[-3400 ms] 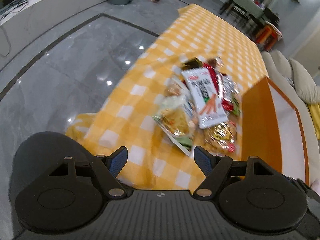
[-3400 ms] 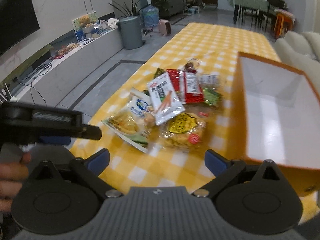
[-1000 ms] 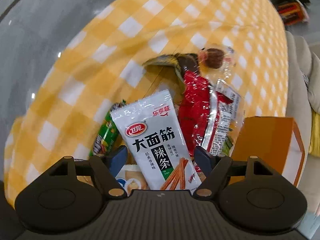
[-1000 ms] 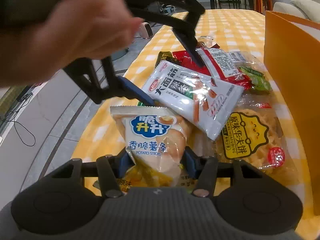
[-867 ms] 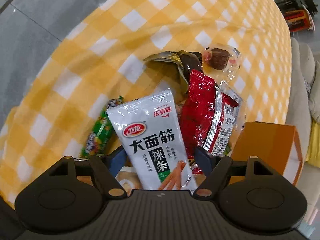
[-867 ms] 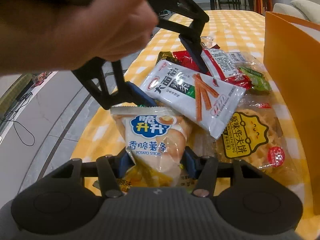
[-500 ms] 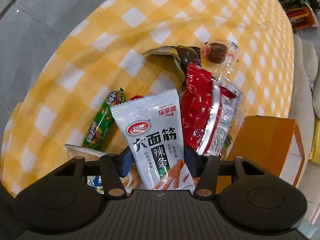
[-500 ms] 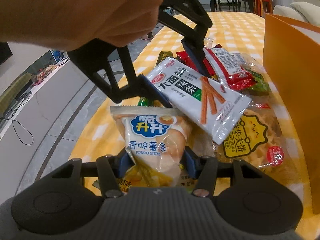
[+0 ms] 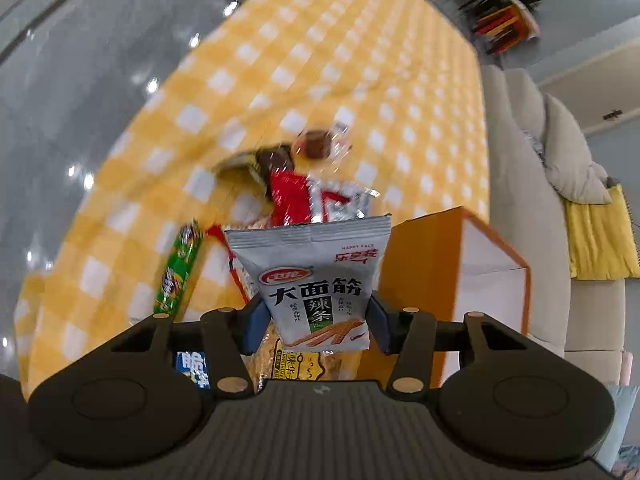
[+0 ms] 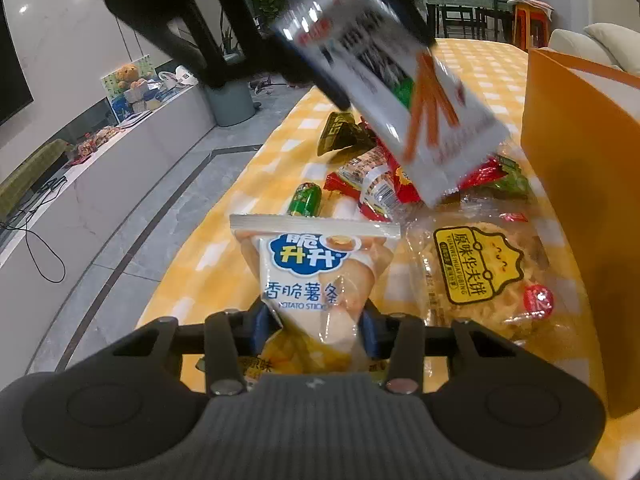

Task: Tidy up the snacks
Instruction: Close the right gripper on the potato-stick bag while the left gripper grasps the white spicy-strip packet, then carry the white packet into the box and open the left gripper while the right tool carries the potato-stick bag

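My left gripper (image 9: 316, 320) holds a white spicy-strip packet (image 9: 316, 280) by its lower end, raised above the pile; its jaws are closing and the pads press on the packet. In the right wrist view that packet (image 10: 384, 80) hangs tilted over the snacks. My right gripper (image 10: 316, 328) is low at the table's near end, its jaws closing on a potato-stick bag (image 10: 316, 272) pinched between the pads. An open orange box (image 9: 424, 272) stands to the right of the pile.
On the yellow checked cloth (image 9: 320, 60) lie a waffle pack (image 10: 480, 272), a green sausage (image 9: 178, 272), a red packet (image 9: 290, 196), a dark triangular packet (image 10: 340, 132) and a wrapped brown sweet (image 9: 316, 144). Grey floor drops off left; a sofa (image 9: 532, 160) is right.
My left gripper closed on the white packet and lifted it off the pile. My right gripper's jaws squeezed tighter on the potato-stick bag and barely moved.
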`<state>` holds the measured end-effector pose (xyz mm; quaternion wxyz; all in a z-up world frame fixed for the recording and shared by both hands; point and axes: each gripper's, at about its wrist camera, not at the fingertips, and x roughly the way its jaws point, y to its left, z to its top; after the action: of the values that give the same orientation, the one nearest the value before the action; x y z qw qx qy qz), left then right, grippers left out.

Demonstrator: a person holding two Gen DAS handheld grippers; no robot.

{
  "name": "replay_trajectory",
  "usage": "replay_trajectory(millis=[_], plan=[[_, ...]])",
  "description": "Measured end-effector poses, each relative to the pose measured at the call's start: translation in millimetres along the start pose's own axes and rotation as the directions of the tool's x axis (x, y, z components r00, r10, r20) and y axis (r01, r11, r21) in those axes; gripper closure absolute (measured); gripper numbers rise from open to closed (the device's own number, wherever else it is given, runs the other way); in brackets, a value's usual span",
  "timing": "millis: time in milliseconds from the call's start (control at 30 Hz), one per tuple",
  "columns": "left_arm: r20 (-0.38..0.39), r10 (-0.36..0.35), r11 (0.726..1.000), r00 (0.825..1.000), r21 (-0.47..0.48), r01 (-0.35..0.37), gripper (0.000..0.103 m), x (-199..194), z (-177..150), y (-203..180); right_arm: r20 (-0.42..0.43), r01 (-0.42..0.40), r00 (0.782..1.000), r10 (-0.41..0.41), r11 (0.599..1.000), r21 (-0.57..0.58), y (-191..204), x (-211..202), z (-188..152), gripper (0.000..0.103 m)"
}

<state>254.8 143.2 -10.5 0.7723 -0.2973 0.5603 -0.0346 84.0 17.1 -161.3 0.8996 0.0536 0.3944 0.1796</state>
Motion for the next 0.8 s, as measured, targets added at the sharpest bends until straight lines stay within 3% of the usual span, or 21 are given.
replay_trajectory(millis=[233,500,700,800], plan=[[0.103,-0.049,0.998,0.993,0.040,0.045,0.045,-55,-12,-8,0.105,-0.069,0.992,0.072,0.997,-0.030,0,-30,5,0.061],[0.197,-0.159,0.985,0.967,0.096,0.143,0.045,-113,-37,-29,0.242,-0.122,0.962,0.129,0.992,-0.042,-15,-76,29,0.061],[0.240,-0.269,0.958,0.933,0.169,0.233,0.045,-142,-54,-65,0.330,-0.092,0.940,0.089,0.996,-0.006,-51,-117,48,0.061],[0.208,-0.303,0.942,0.930,0.216,0.259,0.045,-142,-62,-89,0.361,-0.046,0.932,0.033,0.999,0.027,-79,-138,55,0.061]])
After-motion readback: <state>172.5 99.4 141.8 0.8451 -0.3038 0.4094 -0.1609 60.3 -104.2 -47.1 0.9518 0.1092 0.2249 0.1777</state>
